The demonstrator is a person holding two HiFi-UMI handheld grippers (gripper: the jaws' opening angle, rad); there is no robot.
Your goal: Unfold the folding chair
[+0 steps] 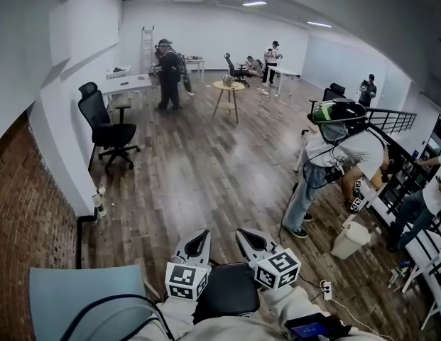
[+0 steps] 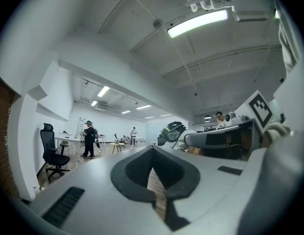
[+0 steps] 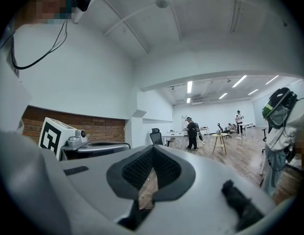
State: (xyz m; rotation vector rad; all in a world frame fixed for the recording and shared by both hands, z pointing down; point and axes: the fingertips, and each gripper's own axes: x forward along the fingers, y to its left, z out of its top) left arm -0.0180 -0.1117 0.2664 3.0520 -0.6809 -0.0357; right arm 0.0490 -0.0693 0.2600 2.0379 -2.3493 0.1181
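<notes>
Presently the left gripper [image 1: 198, 236] and right gripper [image 1: 248, 236] are held level, jaws pressed together on nothing, aimed at 12 o'clock. A pale blue panel [image 1: 85, 297], judged to be the folded chair, is seen at 8 o'clock, nearer the left gripper. Its long axis cannot be told.
</notes>
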